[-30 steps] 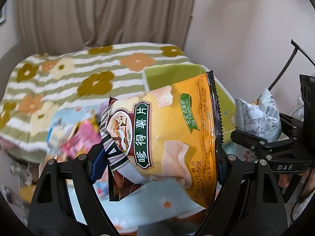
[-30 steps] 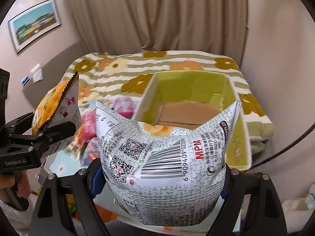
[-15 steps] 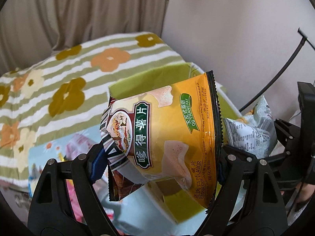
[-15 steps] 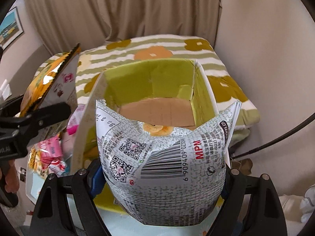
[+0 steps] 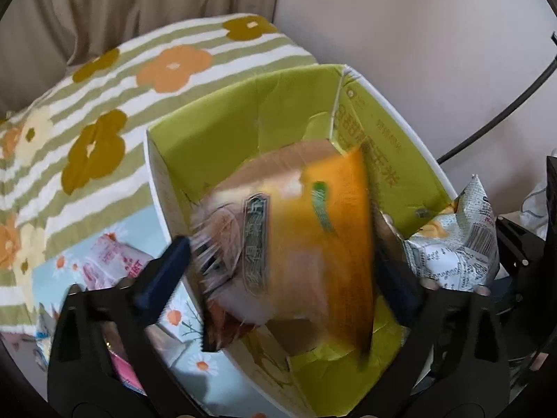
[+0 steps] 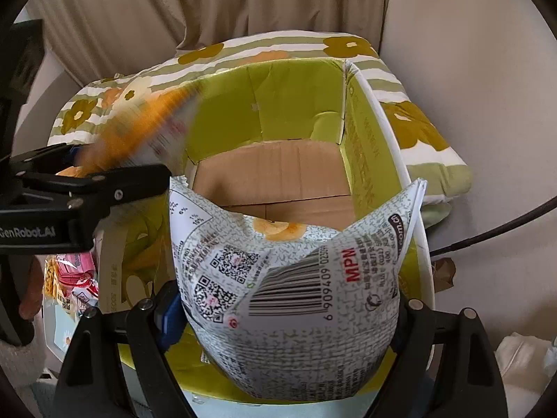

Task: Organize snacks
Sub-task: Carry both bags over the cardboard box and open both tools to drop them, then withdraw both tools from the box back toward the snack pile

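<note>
Grippers differ: left gripper (image 5: 285,261) opening around blurred orange chip bag (image 5: 313,244), right gripper (image 6: 285,310) clamping grey-white snack bag (image 6: 292,278).

"MPM" — white bag (image 6: 296,299); "GenRobot.AI" — left gripper (image 6: 83,188)

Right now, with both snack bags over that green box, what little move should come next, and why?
Probably open the right gripper to drop the white bag. It hangs over the box, whose cardboard floor looks bare. The left gripper is already opening, and its blurred orange bag seems to be falling in.

Beige curtains (image 6: 216,10), pale wall (image 5: 417,35), floral bedspread (image 5: 104,80)
</note>
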`<state>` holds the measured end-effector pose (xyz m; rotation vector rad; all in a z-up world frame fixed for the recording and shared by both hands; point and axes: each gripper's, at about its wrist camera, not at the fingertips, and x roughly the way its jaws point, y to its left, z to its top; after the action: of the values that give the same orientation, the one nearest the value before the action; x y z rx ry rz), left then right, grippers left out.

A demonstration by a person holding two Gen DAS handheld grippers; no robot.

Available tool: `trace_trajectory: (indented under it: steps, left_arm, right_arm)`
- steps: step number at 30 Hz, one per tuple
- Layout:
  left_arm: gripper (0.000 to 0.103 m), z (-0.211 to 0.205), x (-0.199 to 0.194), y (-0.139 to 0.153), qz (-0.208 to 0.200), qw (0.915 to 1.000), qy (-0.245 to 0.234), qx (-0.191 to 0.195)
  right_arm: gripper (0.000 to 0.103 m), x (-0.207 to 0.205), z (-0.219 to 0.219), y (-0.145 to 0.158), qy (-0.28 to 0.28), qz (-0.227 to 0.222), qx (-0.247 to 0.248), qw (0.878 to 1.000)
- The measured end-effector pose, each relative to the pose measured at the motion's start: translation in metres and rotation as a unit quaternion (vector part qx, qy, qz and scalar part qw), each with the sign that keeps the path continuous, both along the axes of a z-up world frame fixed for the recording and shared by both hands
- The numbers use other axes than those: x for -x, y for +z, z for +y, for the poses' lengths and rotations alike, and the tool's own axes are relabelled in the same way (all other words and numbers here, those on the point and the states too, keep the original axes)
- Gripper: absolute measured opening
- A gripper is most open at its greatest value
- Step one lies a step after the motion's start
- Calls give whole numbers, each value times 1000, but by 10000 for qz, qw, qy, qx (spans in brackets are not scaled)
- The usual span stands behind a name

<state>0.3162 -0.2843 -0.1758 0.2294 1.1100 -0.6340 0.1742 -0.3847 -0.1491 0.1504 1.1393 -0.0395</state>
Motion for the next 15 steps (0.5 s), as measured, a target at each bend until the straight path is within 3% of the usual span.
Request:
trace_trajectory:
  steps: [3,12,14,15]
  left_arm:
    - [103,3,3,-2,-48,9998,86,-187]
    - [103,36,17,12,-116,9983,569,6]
    - [103,43,20,16,-141,9976,682,29]
    - [103,44,22,17,-161,9973,721,27]
  right_arm:
    - [84,-1,1,-2,107,29,5,9999]
    - [84,1,-2,-2,191,66,-79,9998]
    - [88,-1,-5,-3,218,88,-234,9995]
    - [95,-2,-6,-3,244,100,-245,9994]
